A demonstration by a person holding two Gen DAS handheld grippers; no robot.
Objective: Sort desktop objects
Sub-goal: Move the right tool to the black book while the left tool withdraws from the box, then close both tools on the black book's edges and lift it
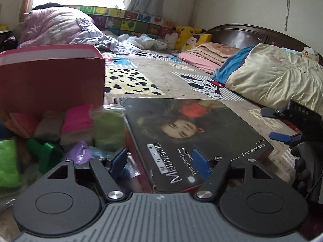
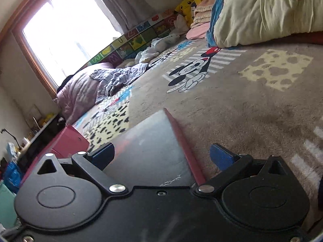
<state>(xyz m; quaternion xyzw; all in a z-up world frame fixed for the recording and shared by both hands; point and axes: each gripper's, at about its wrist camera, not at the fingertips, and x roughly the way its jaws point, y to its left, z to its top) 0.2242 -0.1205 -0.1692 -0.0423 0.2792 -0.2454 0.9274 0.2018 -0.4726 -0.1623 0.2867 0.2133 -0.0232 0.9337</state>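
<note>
Just ahead of the left hand-held gripper (image 1: 159,160) lies a dark box lid with a portrait print (image 1: 193,129) on the bed (image 1: 161,76), its near corner between the blue fingers, which stand apart and press on nothing. Left of that gripper: colored bags (image 1: 76,121) and a green block (image 1: 47,151) piled below a pink box (image 1: 52,80). Right hand-held gripper (image 2: 161,157) hangs over the lid's red edge (image 2: 181,141), fingers apart, not clamped, with a black-gloved hand (image 1: 306,161) behind it
</note>
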